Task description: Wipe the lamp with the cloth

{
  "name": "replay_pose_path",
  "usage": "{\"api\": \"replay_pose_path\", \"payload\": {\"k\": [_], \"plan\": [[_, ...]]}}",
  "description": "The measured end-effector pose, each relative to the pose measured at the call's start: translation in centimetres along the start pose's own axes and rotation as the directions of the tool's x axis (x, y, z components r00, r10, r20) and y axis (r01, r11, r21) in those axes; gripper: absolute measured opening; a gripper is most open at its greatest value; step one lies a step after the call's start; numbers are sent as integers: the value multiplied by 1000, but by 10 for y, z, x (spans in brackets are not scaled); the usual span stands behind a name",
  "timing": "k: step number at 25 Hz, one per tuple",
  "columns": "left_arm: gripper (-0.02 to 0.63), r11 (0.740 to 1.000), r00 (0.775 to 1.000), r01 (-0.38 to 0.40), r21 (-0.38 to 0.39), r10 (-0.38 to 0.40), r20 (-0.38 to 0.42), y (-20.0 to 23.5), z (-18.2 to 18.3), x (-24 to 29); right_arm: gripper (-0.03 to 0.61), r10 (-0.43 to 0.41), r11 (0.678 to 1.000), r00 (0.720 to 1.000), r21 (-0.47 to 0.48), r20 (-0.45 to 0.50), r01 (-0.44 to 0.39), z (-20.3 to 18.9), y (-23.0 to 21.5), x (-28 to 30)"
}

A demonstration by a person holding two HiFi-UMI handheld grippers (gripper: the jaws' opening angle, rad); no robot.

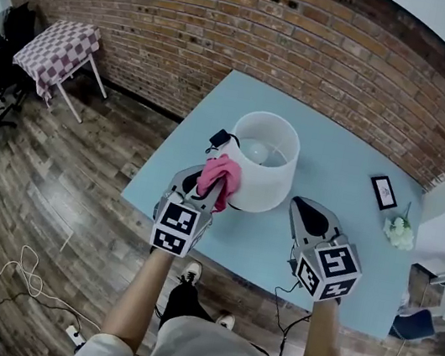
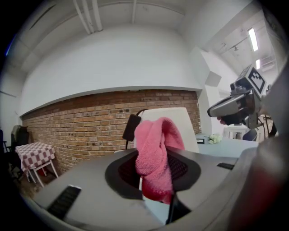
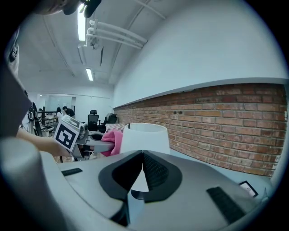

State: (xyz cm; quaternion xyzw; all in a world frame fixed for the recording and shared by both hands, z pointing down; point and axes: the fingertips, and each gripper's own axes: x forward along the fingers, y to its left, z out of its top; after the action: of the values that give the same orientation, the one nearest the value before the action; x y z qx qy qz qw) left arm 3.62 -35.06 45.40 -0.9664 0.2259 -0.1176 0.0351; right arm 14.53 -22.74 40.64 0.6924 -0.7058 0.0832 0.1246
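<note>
A white lamp (image 1: 263,161) with a round shade stands on the light blue table (image 1: 337,253); its bulb shows from above. My left gripper (image 1: 215,182) is shut on a pink cloth (image 1: 222,175), and the cloth rests against the shade's left front side. In the left gripper view the pink cloth (image 2: 158,155) bunches up between the jaws with the lamp shade (image 2: 174,124) just behind. My right gripper (image 1: 306,209) hovers to the right of the shade, shut with nothing in it. The right gripper view shows the lamp (image 3: 143,138) ahead and the cloth (image 3: 114,141) at its left.
A black plug and cord (image 1: 218,139) lie left of the lamp. A small picture frame (image 1: 383,191) and white flowers (image 1: 401,233) sit at the table's right. A brick wall (image 1: 313,52) runs behind. A checkered table (image 1: 55,51) stands on the wooden floor at left.
</note>
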Motion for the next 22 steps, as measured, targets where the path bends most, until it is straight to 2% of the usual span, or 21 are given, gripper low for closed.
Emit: {"api": "replay_pose_path", "payload": {"k": [15, 18, 22], "plan": [[137, 999, 989, 3, -50, -10, -145, -8, -75, -1, 25, -4, 1000, 999, 7, -39, 4, -21, 0, -4], [137, 999, 993, 13, -32, -17, -120, -8, -65, -14, 25, -9, 1000, 999, 9, -35, 10, -19, -2, -14], [137, 1000, 1000, -27, -7, 27, 15, 1, -1, -33, 25, -5, 1000, 1000, 9, -12, 5, -13, -5, -25]]}}
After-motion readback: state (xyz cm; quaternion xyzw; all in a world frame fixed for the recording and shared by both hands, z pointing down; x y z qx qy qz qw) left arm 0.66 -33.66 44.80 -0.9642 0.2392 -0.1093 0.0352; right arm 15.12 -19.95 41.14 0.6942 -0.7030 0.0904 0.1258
